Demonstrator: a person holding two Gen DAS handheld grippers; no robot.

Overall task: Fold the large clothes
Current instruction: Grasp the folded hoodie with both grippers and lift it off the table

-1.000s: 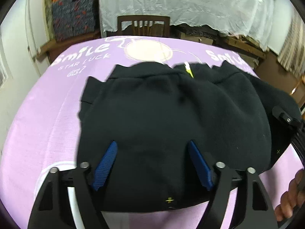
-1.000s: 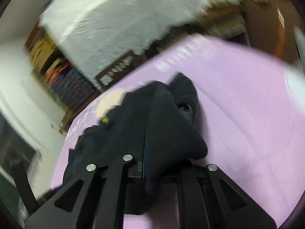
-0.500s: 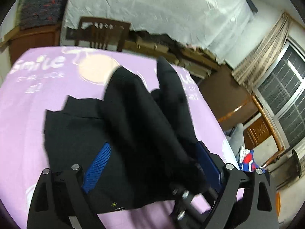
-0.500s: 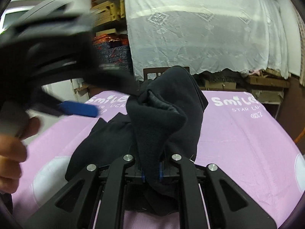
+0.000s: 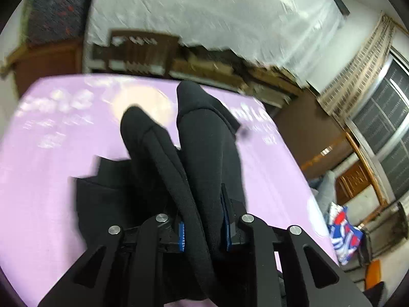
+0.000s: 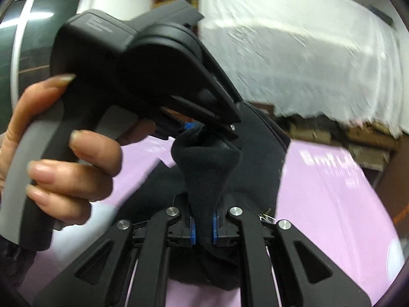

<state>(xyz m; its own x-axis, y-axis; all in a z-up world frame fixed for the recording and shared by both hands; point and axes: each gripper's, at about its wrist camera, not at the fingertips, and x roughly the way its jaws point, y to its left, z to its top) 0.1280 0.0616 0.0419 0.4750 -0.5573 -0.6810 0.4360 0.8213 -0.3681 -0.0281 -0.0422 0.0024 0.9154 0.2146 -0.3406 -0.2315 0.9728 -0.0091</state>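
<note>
A black sweater [image 5: 204, 158] is lifted off the purple table cover [image 5: 46, 168], with part of it still lying on the cover. My left gripper [image 5: 204, 232] is shut on a thick fold of the black sweater, which rises in two humps ahead of the blue pads. My right gripper [image 6: 203, 226] is shut on another bunch of the sweater [image 6: 207, 176]. In the right wrist view the left gripper's body [image 6: 143, 76] and the hand holding it fill the left side, pinching the same cloth just ahead.
A wooden chair [image 5: 138, 51] and a white draped sheet [image 5: 204, 10] stand behind the table. A window and curtain [image 5: 370, 102] are on the right, with coloured clutter on the floor [image 5: 342, 232].
My left gripper has closed on the sweater after being open over it. Both grippers have lifted the cloth and come close together; the sweater is bunched up from its flat lie.
</note>
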